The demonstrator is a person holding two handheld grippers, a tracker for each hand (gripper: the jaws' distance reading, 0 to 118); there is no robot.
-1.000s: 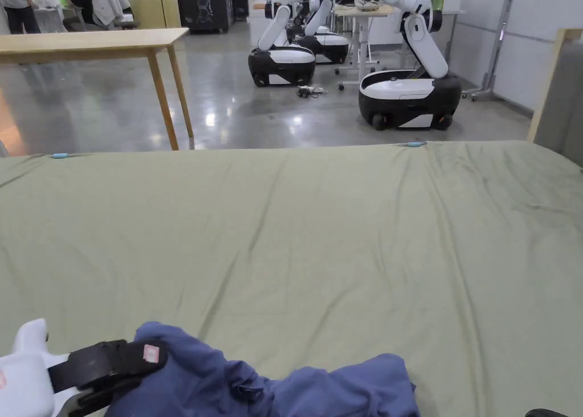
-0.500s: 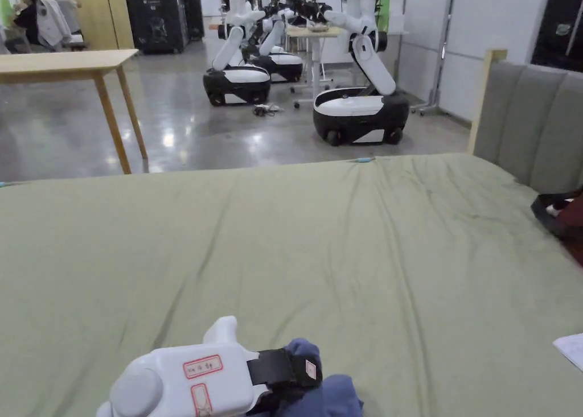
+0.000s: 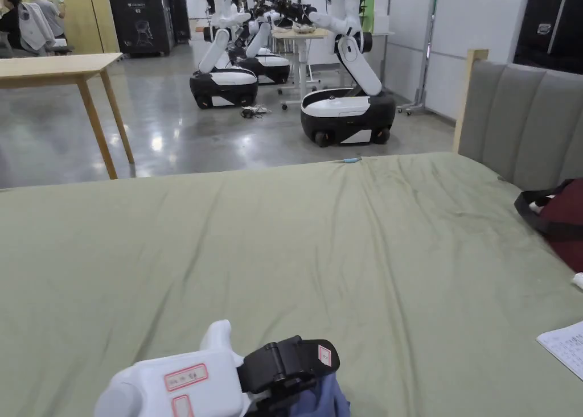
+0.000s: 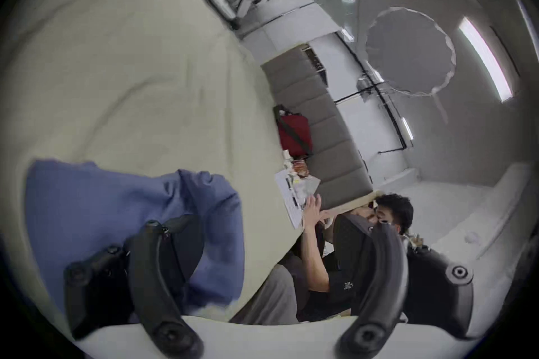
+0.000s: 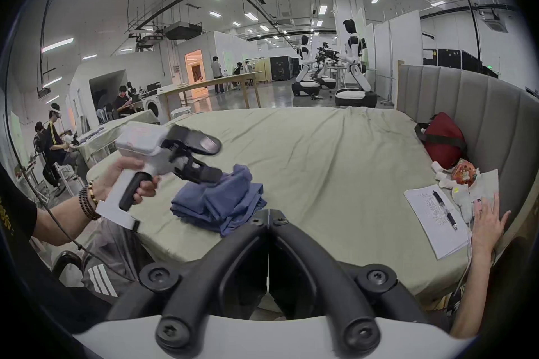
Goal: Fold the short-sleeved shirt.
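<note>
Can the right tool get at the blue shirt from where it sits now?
Probably yes. The right tool, jaws together, sits just off the near edge of the folded blue shirt, nothing between them. The left tool, open, hangs over the far side.

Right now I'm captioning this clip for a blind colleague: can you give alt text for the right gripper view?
A blue shirt lies folded in a bundle near the front edge of a green bed, with the left gripper, held in a hand, open above it. The right gripper is shut in the foreground.
</note>
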